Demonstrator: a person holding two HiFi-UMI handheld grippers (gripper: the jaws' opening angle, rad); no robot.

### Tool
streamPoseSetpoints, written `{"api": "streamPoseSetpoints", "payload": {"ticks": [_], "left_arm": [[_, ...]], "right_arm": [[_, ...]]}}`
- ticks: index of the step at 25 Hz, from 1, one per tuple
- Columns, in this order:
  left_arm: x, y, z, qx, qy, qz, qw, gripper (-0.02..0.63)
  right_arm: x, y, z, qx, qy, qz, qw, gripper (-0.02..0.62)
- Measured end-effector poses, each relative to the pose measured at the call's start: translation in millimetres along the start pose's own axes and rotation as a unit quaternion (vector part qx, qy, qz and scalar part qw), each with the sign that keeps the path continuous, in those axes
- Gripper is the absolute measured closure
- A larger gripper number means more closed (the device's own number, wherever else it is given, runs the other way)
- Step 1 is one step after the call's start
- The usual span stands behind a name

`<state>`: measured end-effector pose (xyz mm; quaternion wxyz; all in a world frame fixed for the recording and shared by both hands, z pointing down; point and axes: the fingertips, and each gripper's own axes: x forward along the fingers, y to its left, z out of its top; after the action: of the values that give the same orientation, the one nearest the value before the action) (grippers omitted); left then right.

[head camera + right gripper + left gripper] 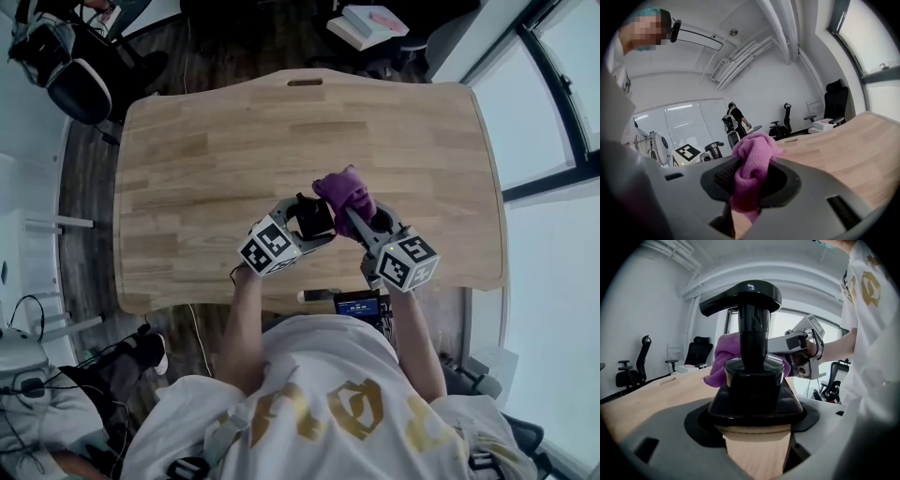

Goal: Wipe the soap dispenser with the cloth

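Observation:
A black pump soap dispenser (314, 217) stands near the front middle of the wooden table (206, 169). My left gripper (311, 228) is shut on its body. In the left gripper view the dispenser (752, 376) fills the centre between the jaws, its pump head pointing left. A purple cloth (345, 192) is bunched in my right gripper (354, 214), which is shut on it. The cloth (725, 357) touches the dispenser's far side, with the right gripper (801, 350) behind it. In the right gripper view the cloth (752, 168) stands up between the jaws.
The table's front edge (281, 302) lies just below both grippers. Office chairs (75, 70) stand on the floor beyond the far left corner. Windows (553, 141) run along the right. A box with papers (370, 23) sits past the far edge.

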<state>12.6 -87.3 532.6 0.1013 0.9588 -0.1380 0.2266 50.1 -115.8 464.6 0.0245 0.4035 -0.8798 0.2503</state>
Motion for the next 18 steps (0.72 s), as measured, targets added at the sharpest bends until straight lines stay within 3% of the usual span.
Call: {"api": "streamPoseSetpoints", "payload": {"ticks": [12,15,18], "left_arm": [[-9.2,-27.2,11.9,0.049,0.027,-0.046,0.9974,0.262],[-8.6,-33.1,8.6,0.065,0.042,-0.059,0.9952,0.262],[-9.6,-38.1,5.1,0.072,0.056,-0.072,0.9932,0.262]], "right_arm": [[-6.8,31.2,14.8,-0.078,0.015,0.056,0.995,0.488],[-3.7,42.8,10.8,-0.111,0.031,0.089,0.989,0.488],[0.8,53.6,7.3,-0.110,0.037,0.124,0.985,0.489]]}}
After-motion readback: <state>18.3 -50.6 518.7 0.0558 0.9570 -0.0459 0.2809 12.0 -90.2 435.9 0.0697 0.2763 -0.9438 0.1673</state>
